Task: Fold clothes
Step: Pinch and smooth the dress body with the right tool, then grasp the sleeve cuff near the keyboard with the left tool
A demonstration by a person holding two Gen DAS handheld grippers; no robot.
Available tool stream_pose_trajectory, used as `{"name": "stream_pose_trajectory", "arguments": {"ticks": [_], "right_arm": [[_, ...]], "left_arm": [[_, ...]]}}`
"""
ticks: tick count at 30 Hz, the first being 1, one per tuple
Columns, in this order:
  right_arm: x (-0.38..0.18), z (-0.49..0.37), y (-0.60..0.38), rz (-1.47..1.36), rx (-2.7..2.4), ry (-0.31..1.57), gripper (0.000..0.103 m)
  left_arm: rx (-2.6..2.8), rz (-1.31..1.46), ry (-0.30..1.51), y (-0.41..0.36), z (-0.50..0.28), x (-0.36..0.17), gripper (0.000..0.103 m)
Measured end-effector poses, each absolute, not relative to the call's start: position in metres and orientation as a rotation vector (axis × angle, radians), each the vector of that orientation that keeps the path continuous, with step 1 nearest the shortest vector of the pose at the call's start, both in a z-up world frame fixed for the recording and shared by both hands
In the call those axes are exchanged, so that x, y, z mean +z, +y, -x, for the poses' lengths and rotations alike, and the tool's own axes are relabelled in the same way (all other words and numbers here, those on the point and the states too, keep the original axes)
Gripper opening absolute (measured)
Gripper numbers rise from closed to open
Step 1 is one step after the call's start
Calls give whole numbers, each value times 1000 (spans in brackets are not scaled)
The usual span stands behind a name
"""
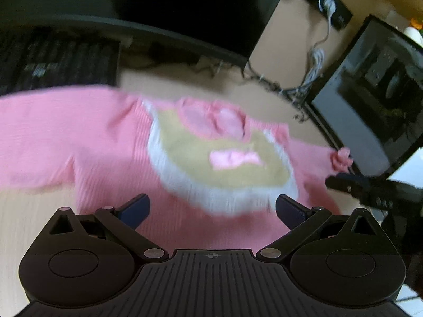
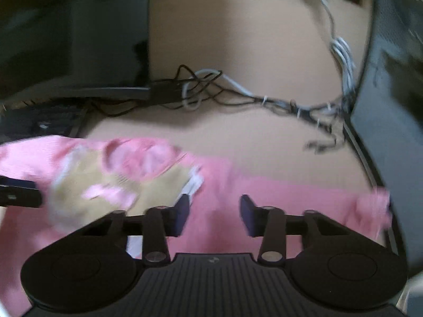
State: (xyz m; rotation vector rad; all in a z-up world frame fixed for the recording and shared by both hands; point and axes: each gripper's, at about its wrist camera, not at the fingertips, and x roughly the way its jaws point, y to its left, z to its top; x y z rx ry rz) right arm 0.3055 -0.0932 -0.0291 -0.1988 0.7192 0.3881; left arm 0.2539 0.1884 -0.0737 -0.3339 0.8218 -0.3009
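A small pink top (image 1: 100, 142) with a tan and white bib panel and a pink bow lies spread flat on the tan table, sleeves out to both sides. My left gripper (image 1: 212, 210) is wide open and empty, above the top's lower front. The right gripper's fingers (image 1: 343, 182) show at the right by the ruffled sleeve cuff (image 1: 342, 158). In the right wrist view the same pink top (image 2: 277, 198) lies under my right gripper (image 2: 214, 215), which is open and empty over the sleeve. The left gripper's finger (image 2: 18, 191) shows at the left edge. Both views are blurred.
A black keyboard (image 1: 55, 60) lies behind the top at the left. A dark monitor (image 1: 370, 92) stands at the right and another dark screen (image 2: 71, 34) at the back left. Tangled cables (image 2: 251, 97) run across the table behind the garment.
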Motion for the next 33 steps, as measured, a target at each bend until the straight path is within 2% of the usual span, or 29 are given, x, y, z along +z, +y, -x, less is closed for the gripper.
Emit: {"name": "stream_pose_trajectory", "arguments": {"ticks": [6, 8, 10, 13, 19, 21, 22, 23, 24, 28, 30, 33], "right_arm": [[-61, -378, -68, 350, 474, 785, 38], [-61, -385, -70, 354, 467, 773, 9], [-61, -391, -72, 357, 459, 762, 9], [-62, -401, -74, 363, 448, 745, 1], [-63, -420, -80, 373, 426, 711, 2], [-56, -410, -85, 326, 468, 729, 9], [-51, -399, -89, 294, 498, 745, 28], [-50, -388, -93, 278, 517, 758, 57], [-49, -378, -96, 266, 530, 771, 66], [-66, -353, -102, 269, 498, 843, 68], [-76, -345, -103, 277, 477, 871, 65], [-80, -351, -102, 356, 463, 799, 75]], "left_arm": [[-287, 346, 817, 187, -274, -73, 103], [-297, 345, 825, 184, -276, -76, 103], [-278, 338, 850, 181, -282, -84, 103], [-241, 322, 871, 181, -288, -94, 103], [-221, 275, 861, 180, -283, -97, 103], [-217, 265, 856, 179, -282, -97, 103], [-216, 269, 853, 179, -281, -97, 103], [-214, 274, 851, 180, -280, -97, 103], [-213, 279, 848, 180, -281, -97, 103], [-218, 319, 838, 185, -280, -98, 103], [-214, 325, 835, 187, -279, -98, 103], [-209, 325, 829, 188, -276, -98, 103]]}}
